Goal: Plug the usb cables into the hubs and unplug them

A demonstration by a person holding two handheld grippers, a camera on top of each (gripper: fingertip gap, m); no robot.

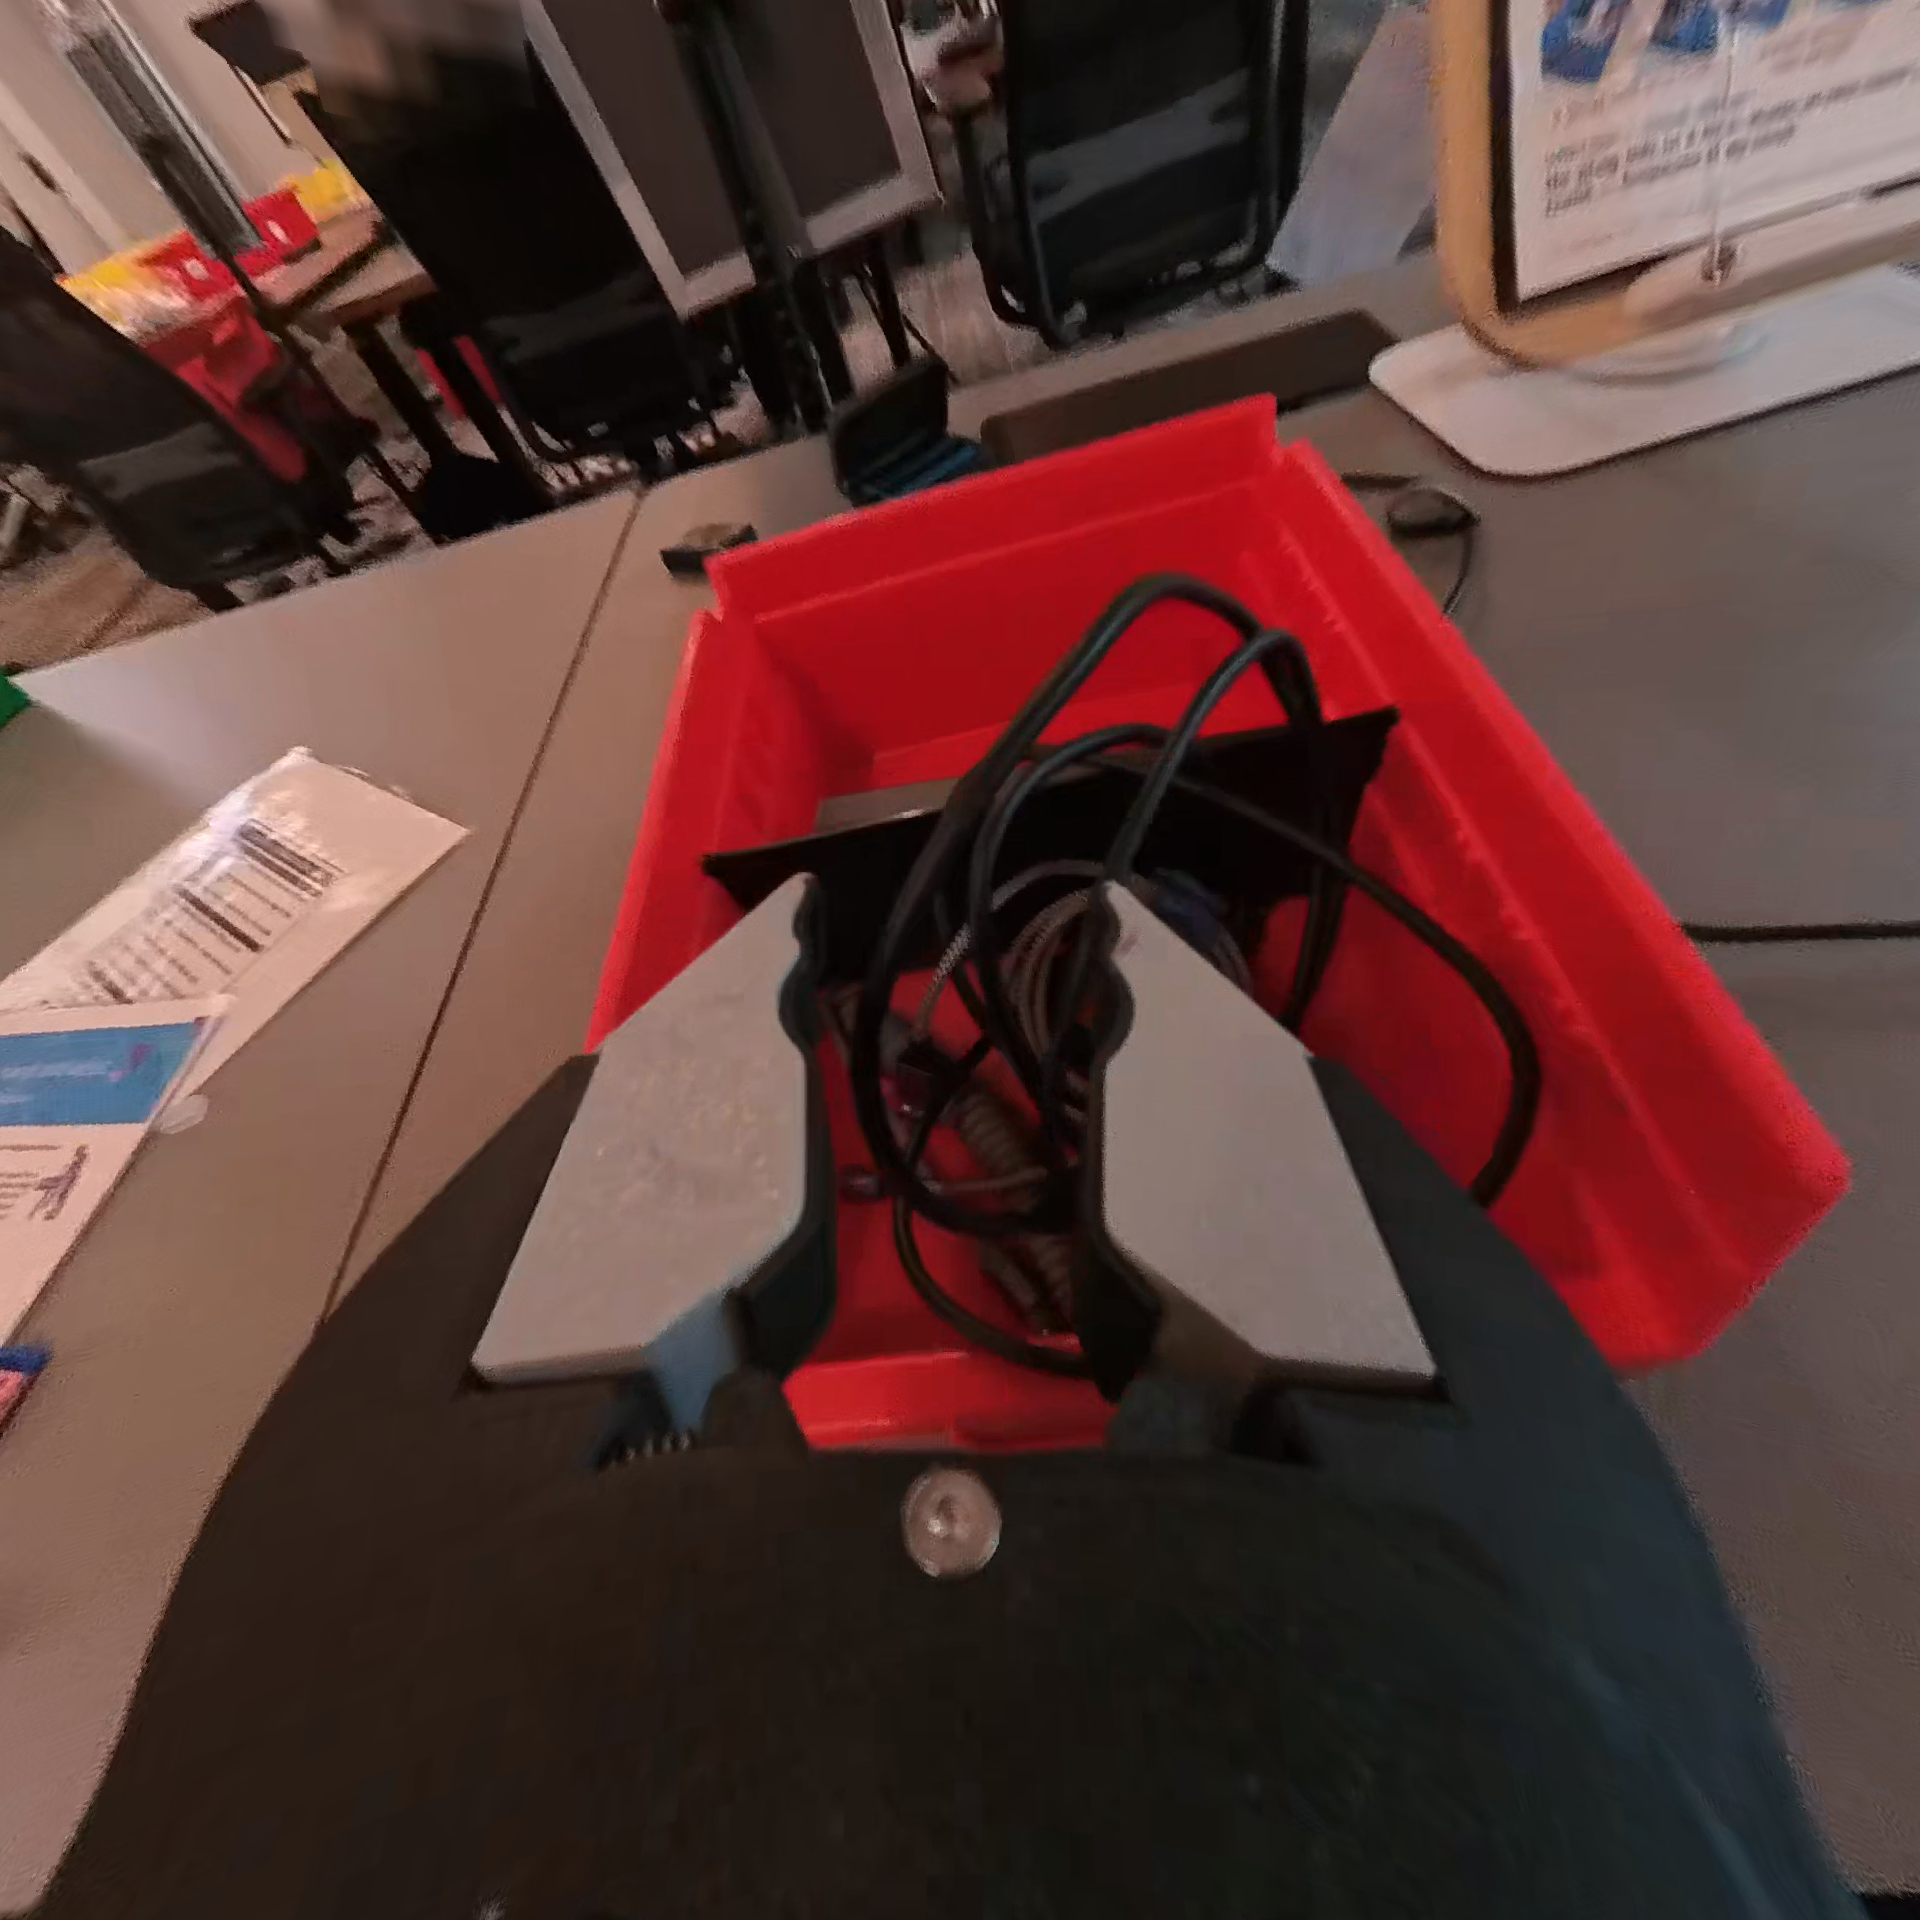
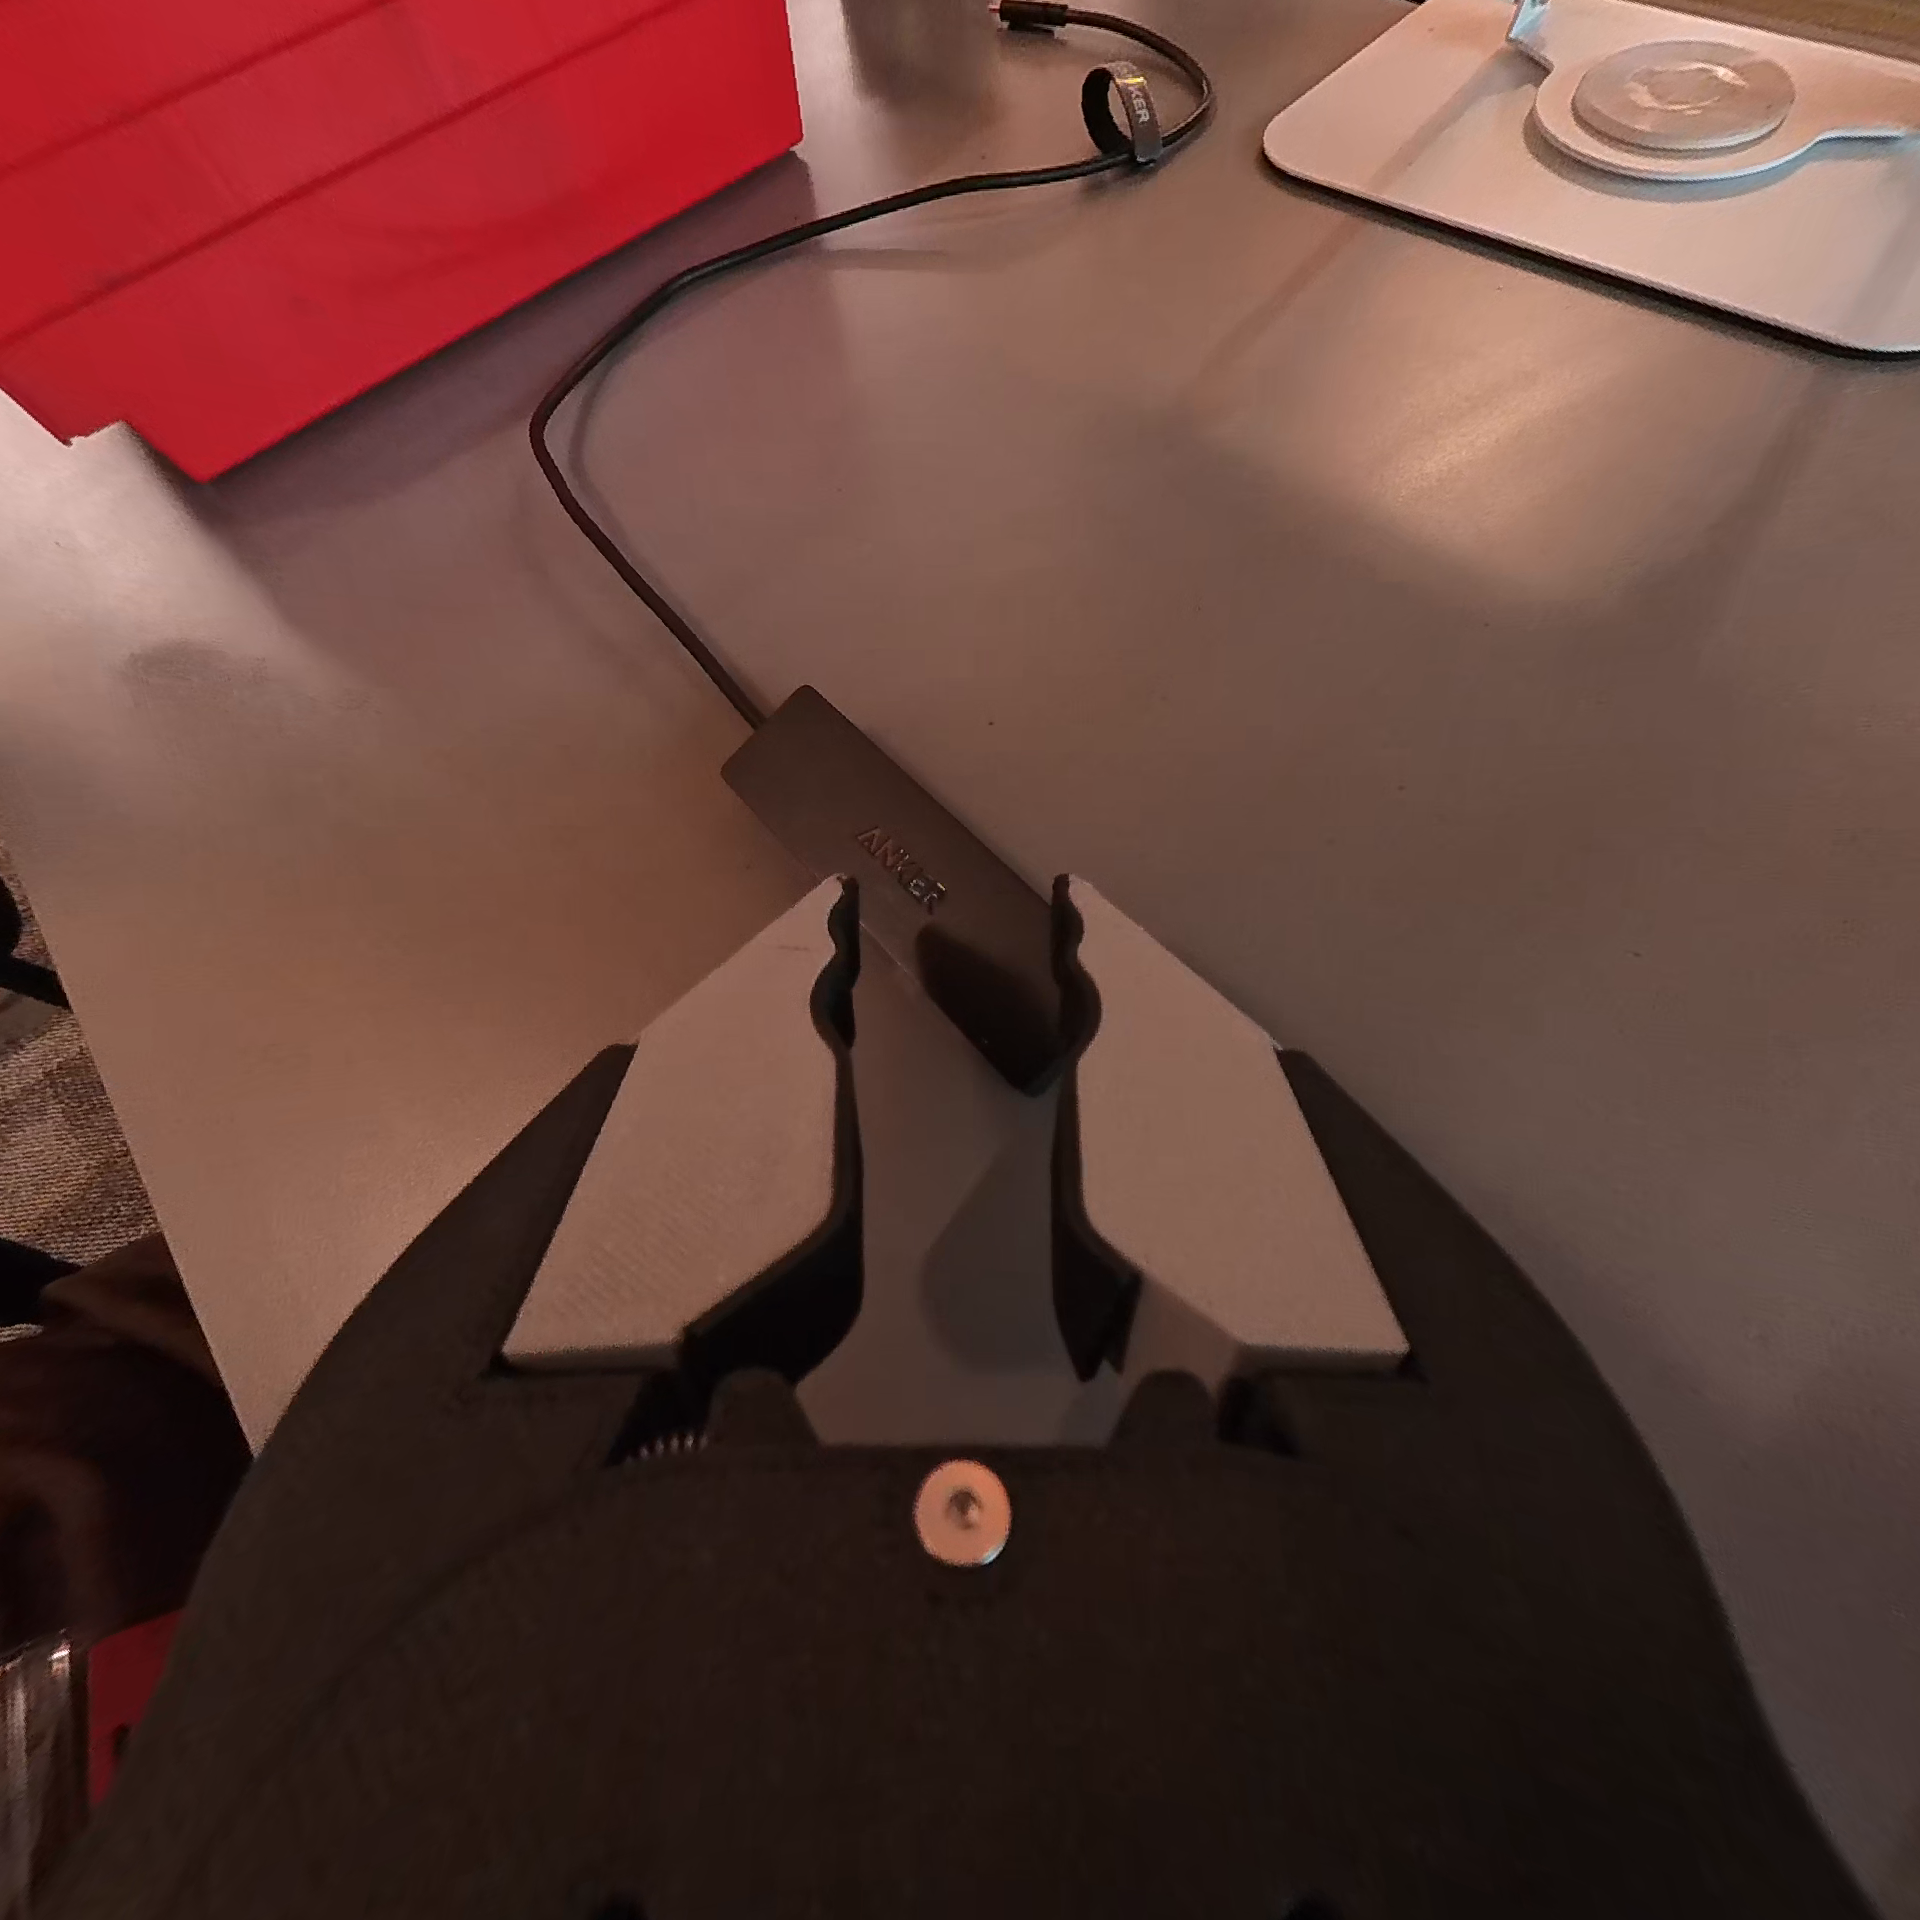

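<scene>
The left claw (image 1: 961, 935) is hovering wide over the tangled usb cables (image 1: 1049, 997) in the red bin (image 1: 1621, 1039). The right claw (image 2: 951, 904) is straddling, jaws apart, the near end of the hub (image 2: 883, 862) on the bench (image 2: 1403, 727). Judged step: fetching. Next, each claw needs closing.

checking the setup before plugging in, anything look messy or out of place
The cables in the red bin are one tangled heap, and one black loop hangs over the bin's right wall. The hub lies askew on the table, diagonal between the right gripper's open fingers. Nothing looks damaged.
</scene>
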